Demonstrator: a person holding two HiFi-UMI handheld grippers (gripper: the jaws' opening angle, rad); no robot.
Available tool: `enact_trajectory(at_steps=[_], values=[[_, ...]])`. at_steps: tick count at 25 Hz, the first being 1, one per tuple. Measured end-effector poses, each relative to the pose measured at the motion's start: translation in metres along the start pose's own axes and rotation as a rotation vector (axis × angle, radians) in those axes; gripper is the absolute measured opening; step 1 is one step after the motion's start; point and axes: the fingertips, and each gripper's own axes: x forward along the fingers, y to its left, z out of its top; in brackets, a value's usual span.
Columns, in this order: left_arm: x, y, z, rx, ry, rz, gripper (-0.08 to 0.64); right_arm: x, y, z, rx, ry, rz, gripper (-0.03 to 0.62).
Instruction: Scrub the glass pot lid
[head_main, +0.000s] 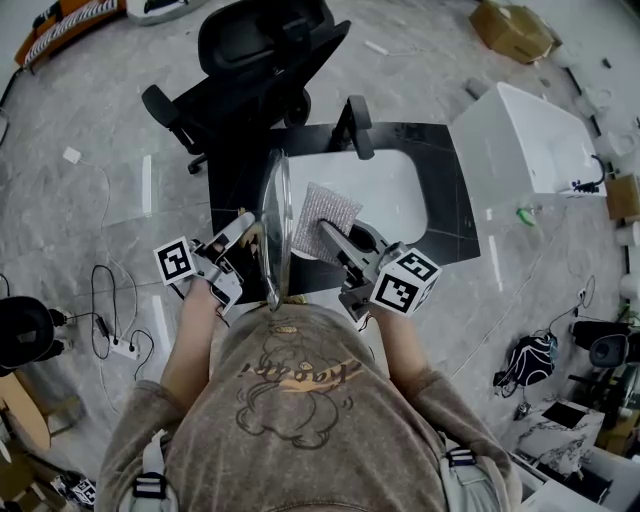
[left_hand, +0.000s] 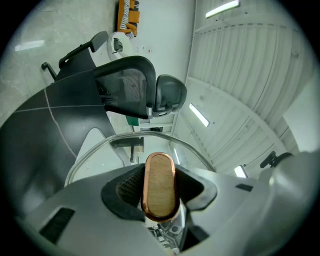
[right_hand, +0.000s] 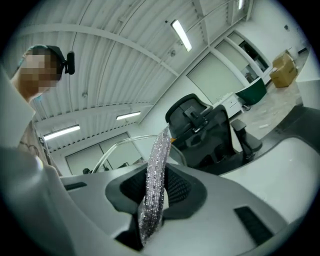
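The glass pot lid (head_main: 275, 225) stands on edge over the white sink (head_main: 400, 190), seen edge-on in the head view. My left gripper (head_main: 240, 240) is shut on the lid's wooden knob (left_hand: 159, 186), which has a copper rim; the lid's glass and metal rim (left_hand: 125, 137) arch beyond it. My right gripper (head_main: 335, 238) is shut on a silvery scrubbing cloth (head_main: 325, 220), held flat just right of the lid's glass. In the right gripper view the cloth (right_hand: 155, 187) rises between the pads and the lid rim (right_hand: 120, 145) shows behind it.
A black faucet (head_main: 357, 125) stands at the sink's far rim, set in a dark counter (head_main: 450, 225). A black office chair (head_main: 255, 60) is beyond the counter. A white tub (head_main: 525, 140) stands to the right, cables and a power strip (head_main: 115, 345) lie on the floor left.
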Motion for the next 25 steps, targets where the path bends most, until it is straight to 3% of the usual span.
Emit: enact_trajectory(at_steps=[5,8,14,16,18,25], values=[[-0.029,0.002,0.016,0.051,-0.057,0.066,0.179,-0.029,-0.05,0.003,-0.03,0.002,-0.149,0.084],[-0.031,0.002,0.022,0.205,-0.059,0.179,0.179,-0.031,-0.062,-0.002,-0.061,0.016,-0.201,0.084],[-0.04,0.026,0.038,0.762,0.039,0.759,0.178,-0.022,-0.073,-0.03,-0.067,0.068,-0.273,0.084],[-0.044,0.035,0.04,0.884,0.091,0.867,0.178,-0.02,-0.071,-0.035,-0.049,0.068,-0.267,0.084],[-0.044,0.043,0.042,0.917,0.133,0.891,0.178,-0.018,-0.069,-0.039,-0.047,0.072,-0.264,0.084],[-0.036,0.08,0.045,0.92,0.236,0.942,0.179,-0.019,-0.069,-0.046,-0.052,0.083,-0.286,0.084]])
